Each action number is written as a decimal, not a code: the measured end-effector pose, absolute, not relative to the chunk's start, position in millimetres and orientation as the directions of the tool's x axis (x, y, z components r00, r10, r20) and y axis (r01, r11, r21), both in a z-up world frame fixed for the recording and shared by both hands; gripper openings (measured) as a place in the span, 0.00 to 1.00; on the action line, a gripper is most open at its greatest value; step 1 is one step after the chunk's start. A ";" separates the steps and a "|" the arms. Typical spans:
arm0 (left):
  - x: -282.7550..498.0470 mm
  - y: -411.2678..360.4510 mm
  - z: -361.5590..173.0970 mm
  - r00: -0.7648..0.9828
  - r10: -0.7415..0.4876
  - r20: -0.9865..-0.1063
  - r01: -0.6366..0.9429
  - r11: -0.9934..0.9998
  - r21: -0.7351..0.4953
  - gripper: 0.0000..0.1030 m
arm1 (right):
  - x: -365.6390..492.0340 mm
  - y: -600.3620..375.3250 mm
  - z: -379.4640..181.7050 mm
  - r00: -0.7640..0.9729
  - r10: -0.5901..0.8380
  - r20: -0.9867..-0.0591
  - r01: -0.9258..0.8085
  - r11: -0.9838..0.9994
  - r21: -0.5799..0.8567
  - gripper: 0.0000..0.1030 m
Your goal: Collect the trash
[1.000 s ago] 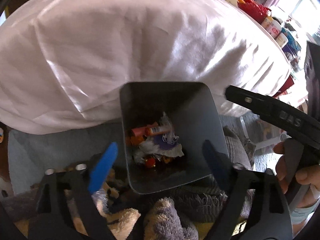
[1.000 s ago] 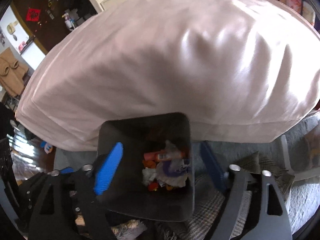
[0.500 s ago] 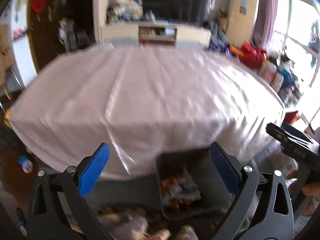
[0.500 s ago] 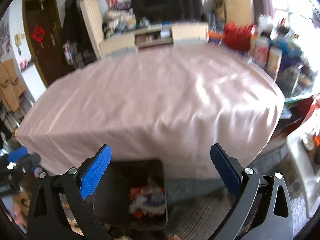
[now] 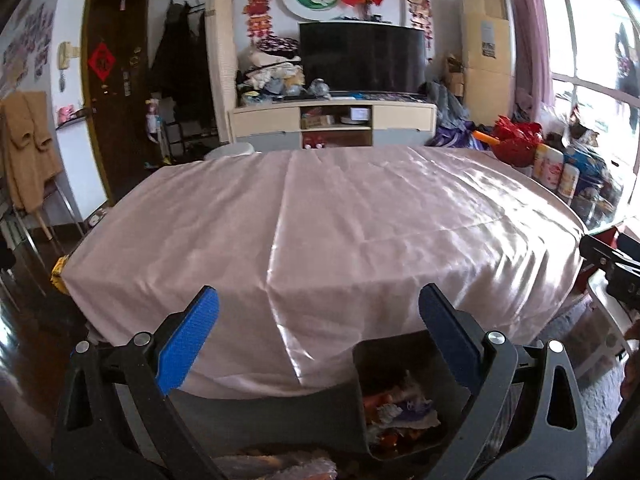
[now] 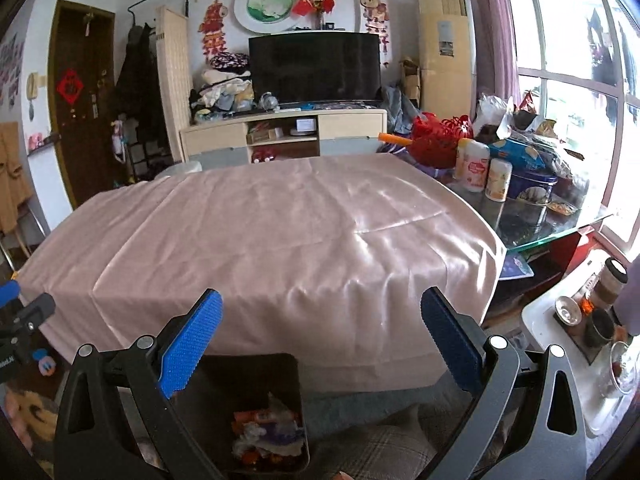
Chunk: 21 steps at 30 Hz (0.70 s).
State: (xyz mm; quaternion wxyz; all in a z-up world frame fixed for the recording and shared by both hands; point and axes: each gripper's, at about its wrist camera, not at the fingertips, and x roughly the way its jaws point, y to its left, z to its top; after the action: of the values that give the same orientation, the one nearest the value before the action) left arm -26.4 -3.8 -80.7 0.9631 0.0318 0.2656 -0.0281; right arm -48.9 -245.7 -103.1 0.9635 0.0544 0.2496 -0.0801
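A dark grey trash bin stands on the floor against the table's near side, holding crumpled wrappers and orange tubes. It also shows in the right wrist view, with the trash inside. My left gripper is open and empty, raised above the bin and facing the table. My right gripper is open and empty, likewise raised. The table is covered by a bare pink satin cloth.
A glass side table to the right carries cans, a blue tin and a red basket. A white tray with cups sits at far right. A TV stand is behind. The other gripper shows at the right edge.
Both grippers have lifted and tilted up from looking down into the bin to looking across the table. The bin has dropped to the bottom of both views.
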 end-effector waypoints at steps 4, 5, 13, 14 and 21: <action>-26.4 -1.0 -82.3 0.855 -0.043 -0.517 0.073 0.997 0.038 0.92 | -49.9 -246.7 -101.6 0.865 -0.165 -0.473 0.212 0.976 0.047 0.97; -26.6 -0.7 -82.3 0.856 -0.038 -0.515 0.071 0.997 0.043 0.92 | -50.5 -246.8 -102.0 0.866 -0.168 -0.471 0.216 0.975 0.048 0.97; -31.6 -3.2 -83.7 0.865 -0.033 -0.500 0.075 0.995 0.065 0.92 | -54.1 -239.2 -102.7 0.879 -0.144 -0.455 0.190 0.980 0.057 0.97; -32.1 -3.6 -83.6 0.866 -0.033 -0.499 0.076 0.995 0.067 0.92 | -54.6 -238.6 -101.9 0.882 -0.144 -0.449 0.188 0.981 0.056 0.97; -32.4 -2.7 -84.3 0.865 -0.038 -0.500 0.081 0.995 0.065 0.92 | -55.3 -236.5 -98.9 0.887 -0.146 -0.437 0.188 0.981 0.053 0.97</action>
State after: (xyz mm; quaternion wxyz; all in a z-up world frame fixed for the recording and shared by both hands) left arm -32.4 -2.7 -84.3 0.9648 0.0417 0.2579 -0.0309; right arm -55.3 -236.5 -98.9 0.9703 0.0471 0.2212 -0.0861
